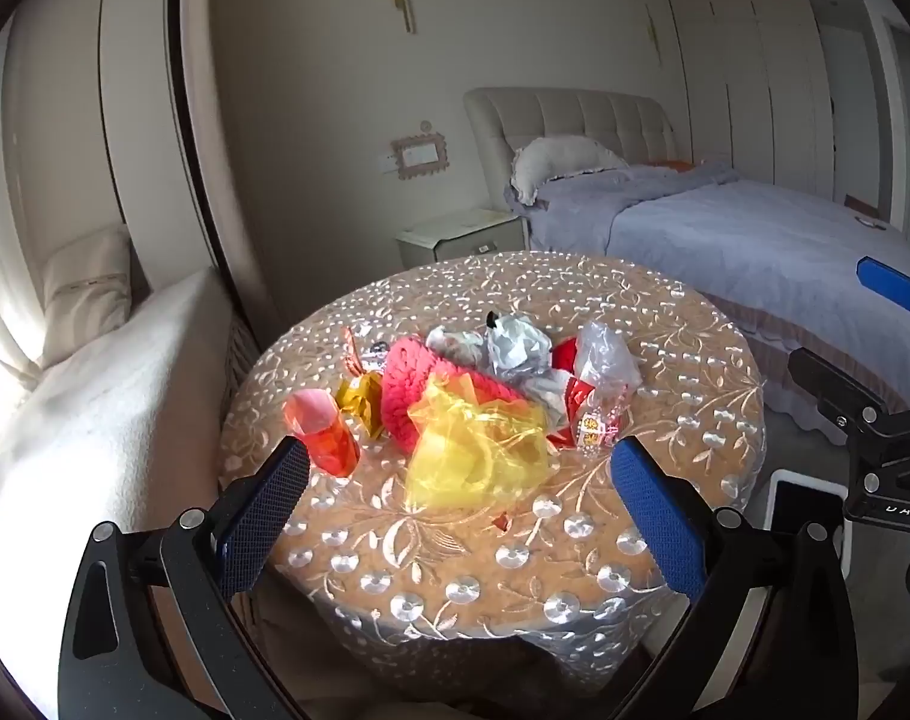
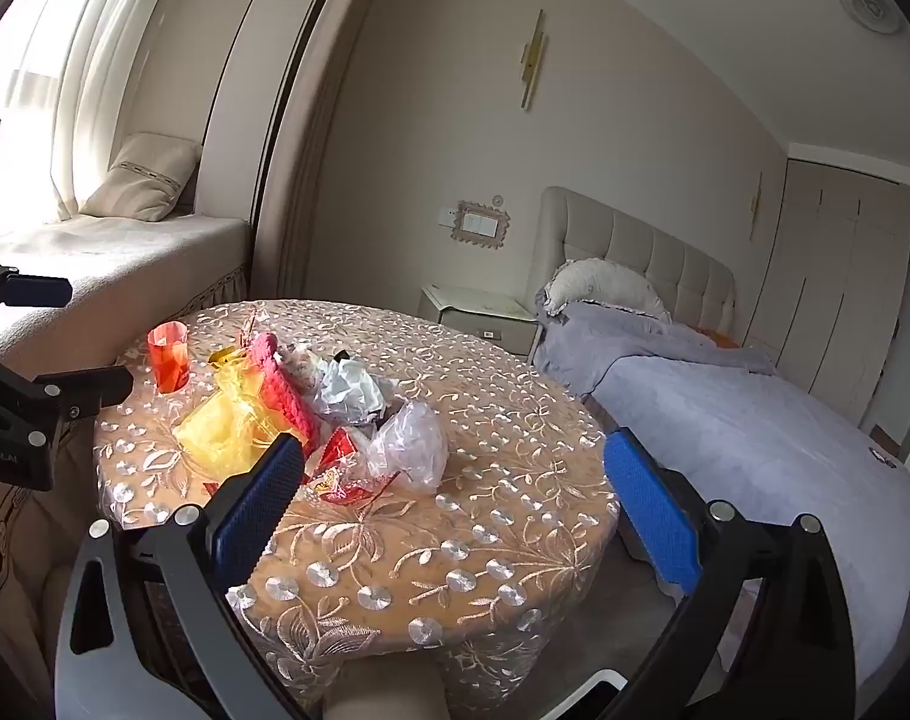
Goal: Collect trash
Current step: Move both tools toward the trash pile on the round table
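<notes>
A heap of trash lies on a round table [image 1: 503, 546] with an embroidered cloth. It holds a yellow sheer bag [image 1: 476, 456], a red knitted piece [image 1: 413, 384], crumpled silver wrapping [image 1: 518, 348], a clear plastic bag [image 1: 605, 360], a gold wrapper [image 1: 365, 399] and red packaging [image 1: 593, 426]. A red-orange cup [image 1: 326, 432] stands at its left. My left gripper [image 1: 461, 510] is open and empty, just short of the yellow bag. My right gripper [image 2: 455, 504] is open and empty, near the clear plastic bag [image 2: 410, 444], the yellow bag [image 2: 224, 432] and the cup [image 2: 168, 357].
A bed [image 1: 755, 240] with a grey-blue cover stands to the right of the table, a nightstand [image 1: 455, 237] behind it. A cushioned window seat [image 1: 95, 408] runs along the left. A white bin edge [image 1: 803, 498] shows low at the right.
</notes>
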The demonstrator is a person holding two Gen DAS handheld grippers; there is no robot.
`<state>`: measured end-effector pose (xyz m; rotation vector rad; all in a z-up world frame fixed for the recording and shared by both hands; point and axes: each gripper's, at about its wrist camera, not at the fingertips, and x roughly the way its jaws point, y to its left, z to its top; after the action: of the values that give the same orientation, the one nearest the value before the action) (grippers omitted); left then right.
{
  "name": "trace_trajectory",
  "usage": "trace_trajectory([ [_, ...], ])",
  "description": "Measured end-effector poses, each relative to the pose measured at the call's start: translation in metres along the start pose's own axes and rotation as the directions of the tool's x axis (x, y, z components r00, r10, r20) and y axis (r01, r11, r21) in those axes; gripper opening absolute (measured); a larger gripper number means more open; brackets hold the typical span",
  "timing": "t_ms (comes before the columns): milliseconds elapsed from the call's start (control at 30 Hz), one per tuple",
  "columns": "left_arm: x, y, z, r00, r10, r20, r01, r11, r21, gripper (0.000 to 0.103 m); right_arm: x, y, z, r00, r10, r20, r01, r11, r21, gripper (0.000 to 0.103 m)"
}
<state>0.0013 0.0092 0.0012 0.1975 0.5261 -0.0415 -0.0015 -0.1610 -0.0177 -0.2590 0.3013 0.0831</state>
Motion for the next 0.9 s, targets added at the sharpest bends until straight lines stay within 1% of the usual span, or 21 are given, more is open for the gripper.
trace_trajectory([
  [167,0.002,0.004,0.000,1.000,0.001,-0.001,-0.001,1.000,-0.004,0.099,0.000,-0.004,0.002,0.999,0.042,-0.019,-0.042,0.999,0.018,0.099],
  [200,0.003,0.004,0.000,1.000,0.001,-0.003,-0.001,1.000,-0.004,0.099,0.009,-0.006,0.005,0.997,0.062,-0.033,-0.062,0.998,0.025,0.099],
  [267,0.005,0.006,0.000,1.000,-0.001,-0.010,0.001,1.000,-0.004,0.099,0.016,-0.006,0.001,0.998,0.062,-0.032,-0.061,0.998,0.033,0.099],
  [300,0.009,-0.002,0.000,1.000,0.014,-0.015,-0.014,1.000,-0.007,0.099,0.016,-0.002,-0.003,0.998,0.057,-0.023,-0.057,0.998,0.023,0.099],
  [500,0.019,-0.001,0.001,0.999,0.019,-0.034,-0.019,1.000,-0.012,0.099,0.029,-0.011,-0.003,0.995,0.091,-0.045,-0.089,0.995,0.044,0.099],
  [567,0.019,0.000,0.004,0.999,0.028,-0.034,-0.029,0.999,-0.022,0.099,0.032,-0.014,-0.003,0.995,0.094,-0.044,-0.092,0.995,0.044,0.099],
  [667,0.022,0.003,0.011,0.999,0.022,-0.041,-0.025,0.998,-0.053,0.099,0.037,-0.018,-0.002,0.997,0.077,-0.032,-0.076,0.997,0.032,0.099],
  [733,0.024,0.001,0.016,0.999,0.019,-0.046,-0.022,0.998,-0.057,0.099,0.043,-0.019,-0.003,0.996,0.084,-0.033,-0.083,0.996,0.026,0.099],
  [900,0.031,-0.006,0.018,0.996,0.072,-0.047,-0.075,0.995,-0.064,0.099,0.060,-0.022,-0.005,0.991,0.128,-0.030,-0.128,0.991,0.028,0.099],
])
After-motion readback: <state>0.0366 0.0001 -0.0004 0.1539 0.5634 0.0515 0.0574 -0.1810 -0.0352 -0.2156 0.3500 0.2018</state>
